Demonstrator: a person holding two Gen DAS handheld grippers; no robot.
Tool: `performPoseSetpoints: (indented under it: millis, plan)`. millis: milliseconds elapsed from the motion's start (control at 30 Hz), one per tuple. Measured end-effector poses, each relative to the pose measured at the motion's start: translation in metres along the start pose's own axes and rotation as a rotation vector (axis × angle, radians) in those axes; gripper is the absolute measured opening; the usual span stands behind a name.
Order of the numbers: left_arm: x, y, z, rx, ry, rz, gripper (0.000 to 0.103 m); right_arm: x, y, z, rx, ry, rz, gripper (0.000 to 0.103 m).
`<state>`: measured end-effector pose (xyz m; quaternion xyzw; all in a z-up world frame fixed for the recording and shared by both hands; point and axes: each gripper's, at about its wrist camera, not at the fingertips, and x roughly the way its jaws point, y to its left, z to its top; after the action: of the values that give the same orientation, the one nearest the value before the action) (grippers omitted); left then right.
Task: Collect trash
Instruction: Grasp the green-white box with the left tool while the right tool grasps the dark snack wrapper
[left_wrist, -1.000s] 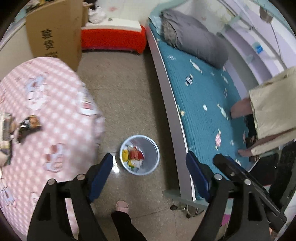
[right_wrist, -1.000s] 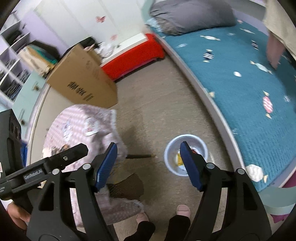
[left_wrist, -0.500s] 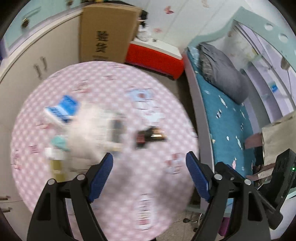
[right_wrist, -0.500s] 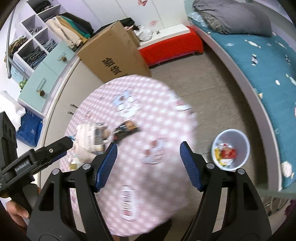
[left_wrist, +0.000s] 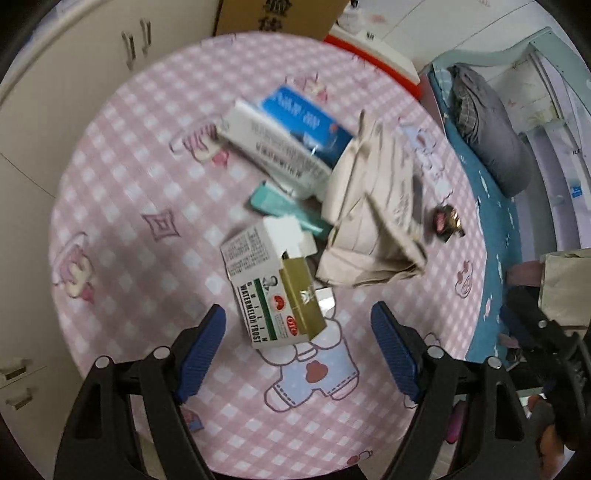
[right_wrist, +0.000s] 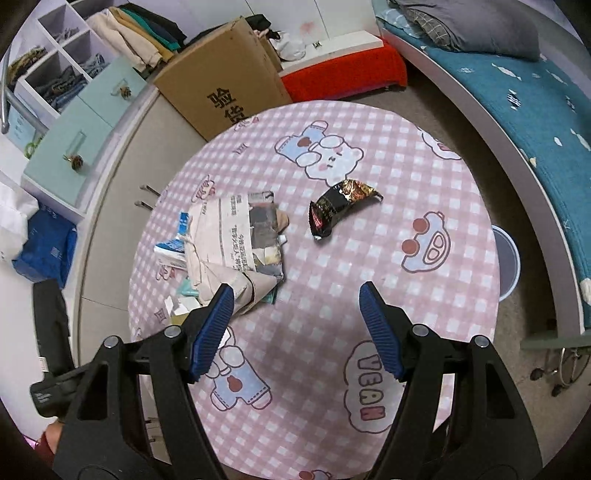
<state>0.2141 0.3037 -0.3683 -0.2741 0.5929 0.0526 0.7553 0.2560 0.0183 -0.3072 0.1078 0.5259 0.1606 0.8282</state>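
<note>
Since the earlier frames both grippers have swung from the floor and bin to a position over the round table (right_wrist: 424, 192); the bin, then central in both views, now shows only as a rim at the table's right edge.

Trash items, tabletop:
- Dark snack wrapper (right_wrist: 341, 208): lies flat, approx. centre of tabletop in right wrist view, apart from the other items. In left wrist view it sits near the right edge, blurred.
- Folded newspaper (right_wrist: 236, 240): crumpled, left of wrapper, lying over several cartons.
- Medicine carton (left_wrist: 271, 291), white w/ green stripe, flaps open, gold inner sleeve showing: just below the newspaper in left wrist view, between the left gripper's finger lines but not touched.
- Long white carton (left_wrist: 273, 151) and blue carton (left_wrist: 306, 122): stacked toward the far edge, blue one partly under the white one.
- Teal packet (left_wrist: 280, 206): between white carton and medicine carton, partly under the newspaper.

Grippers:
- Left gripper (left_wrist: 297, 332): fingers wide apart, nothing between pads; above the medicine carton, no contact.
- Right gripper (right_wrist: 295, 314): fingers wide apart, empty, over bare cloth near the tabletop's near edge; the left pad overlaps the newspaper corner in view, contact cannot be told.

Surroundings: bin (right_wrist: 508, 258) on floor beside the table's right edge, contents hidden. Cardboard box (right_wrist: 221, 74) behind the far edge. Bed (right_wrist: 535, 92) to the right.
</note>
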Motion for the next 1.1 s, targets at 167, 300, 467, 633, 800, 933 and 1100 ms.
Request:
performPoseSetpoints:
  millis: [167, 300, 467, 633, 800, 933, 1100]
  plan:
    - [0.016, 0.005, 0.0, 0.026, 0.007, 0.007, 0.078, 0.001, 0.0, -0.002, 0.016, 0.001, -0.038, 0.07]
    - [0.023, 0.017, 0.003, 0.002, 0.046, -0.019, 0.044, 0.003, -0.001, -0.003, 0.026, -0.001, -0.052, 0.07]
    - [0.006, 0.024, 0.0, 0.011, 0.009, -0.047, 0.031, 0.008, -0.006, 0.0, 0.052, 0.003, -0.051, 0.07]
    - [-0.036, 0.028, 0.002, -0.003, -0.12, -0.032, 0.03, 0.016, -0.012, 0.011, 0.062, 0.001, -0.044, 0.07]
    - [-0.066, 0.009, 0.018, 0.01, -0.244, -0.012, 0.03, 0.036, -0.02, 0.033, 0.088, 0.013, -0.031, 0.07]
    - [-0.07, -0.015, 0.045, 0.037, -0.287, 0.017, 0.03, 0.058, -0.023, 0.05, 0.086, 0.037, -0.033, 0.07]
    - [-0.065, -0.036, 0.068, 0.032, -0.303, 0.025, 0.03, 0.092, -0.028, 0.068, 0.091, 0.102, -0.046, 0.07]
